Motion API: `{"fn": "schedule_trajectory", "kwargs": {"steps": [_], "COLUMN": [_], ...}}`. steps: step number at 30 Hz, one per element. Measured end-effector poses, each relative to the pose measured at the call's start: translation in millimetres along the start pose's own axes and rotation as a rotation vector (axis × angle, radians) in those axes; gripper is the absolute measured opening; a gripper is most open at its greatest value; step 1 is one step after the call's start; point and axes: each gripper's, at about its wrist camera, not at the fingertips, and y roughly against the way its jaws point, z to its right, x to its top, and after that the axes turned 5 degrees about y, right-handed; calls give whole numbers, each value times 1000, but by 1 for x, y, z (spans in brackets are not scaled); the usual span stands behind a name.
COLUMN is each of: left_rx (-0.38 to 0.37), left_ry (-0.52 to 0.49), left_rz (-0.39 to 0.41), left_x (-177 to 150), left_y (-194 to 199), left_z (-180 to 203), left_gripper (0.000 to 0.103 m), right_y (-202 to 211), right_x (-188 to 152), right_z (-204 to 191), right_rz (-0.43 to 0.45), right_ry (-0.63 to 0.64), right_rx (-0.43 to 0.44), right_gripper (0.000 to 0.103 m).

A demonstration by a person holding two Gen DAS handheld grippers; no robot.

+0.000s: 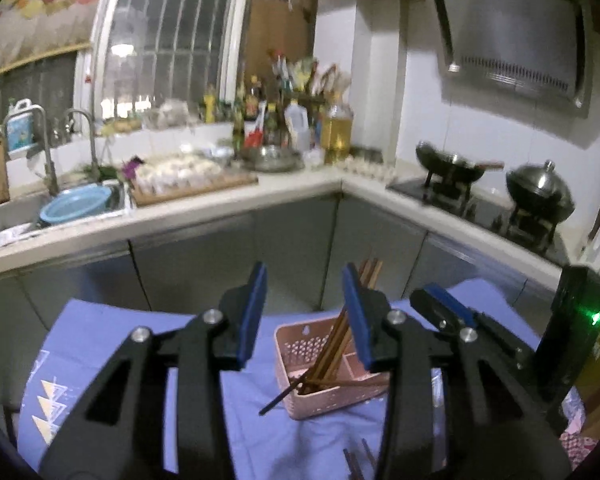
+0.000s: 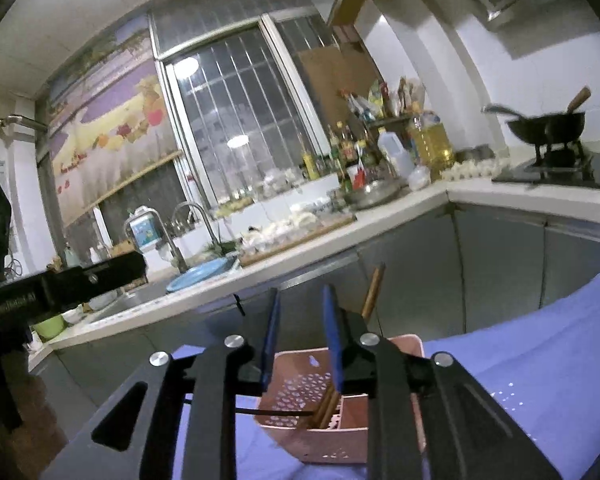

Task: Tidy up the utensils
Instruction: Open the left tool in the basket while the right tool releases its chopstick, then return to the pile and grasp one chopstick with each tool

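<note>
the left gripper point(image 1: 305, 312) was partly open, its two blue pads standing apart with nothing between them, and it hovered over the blue cloth point(image 1: 112, 332). in the left wrist view the pink basket point(image 1: 300, 346) sat on this cloth just behind the gap of the jaws, toward 5 o'clock from the gripper's middle. a bundle of brown chopsticks point(image 1: 336, 344) leaned inside the basket, their tops rising toward 1 o'clock behind the right pad, and one dark chopstick point(image 1: 278, 398) lay over the basket's near rim and pointed out toward 7 o'clock. a few more sticks point(image 1: 356, 462) lay on the cloth at 6 o'clock, near the bottom edge; they were too blurred to tell more. the right gripper point(image 2: 302, 334) was also partly open, with a narrower gap, and held nothing. in the right wrist view the same basket point(image 2: 292, 364) was directly below its pads, at 6 o'clock, and the chopsticks point(image 2: 326, 406) stood in the basket's compartment under the right pad, not touched by it. farther out, at 12 o'clock, ran the kitchen counter point(image 1: 300, 194), with the sink point(image 1: 4, 210) and a blue bowl point(image 1: 74, 206) at 10 o'clock and two woks point(image 1: 452, 164) on the stove at 2 o'clock.
</note>
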Motion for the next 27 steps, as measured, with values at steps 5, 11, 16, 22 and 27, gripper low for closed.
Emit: {"fn": "schedule_trajectory", "kwargs": {"steps": [5,11,16,22,27], "left_rx": [-33,-19,-20,-32,-36], "left_ry": [29,31,47,29,29], "left_rz": [89,61,-140,-397,-490], "left_x": [-9,-66,-137,-221,-252], "left_y": [59,92,73,37,28], "left_z": [-9,-23,-32,-24,-23], "left_gripper": [41,45,45,45,45], "right_y": [42,80,88,88,87], "right_x": [-8,-64,-133,-176,-193], "right_z": [-4,19,32,6,-41], "right_rz": [35,-72,-328,-544,-633], "right_ry": [-36,-174,-216,-101,89], "right_rx": [-6,-54,-93,-61,-7], "right_gripper": [23,23,23,23,23]}}
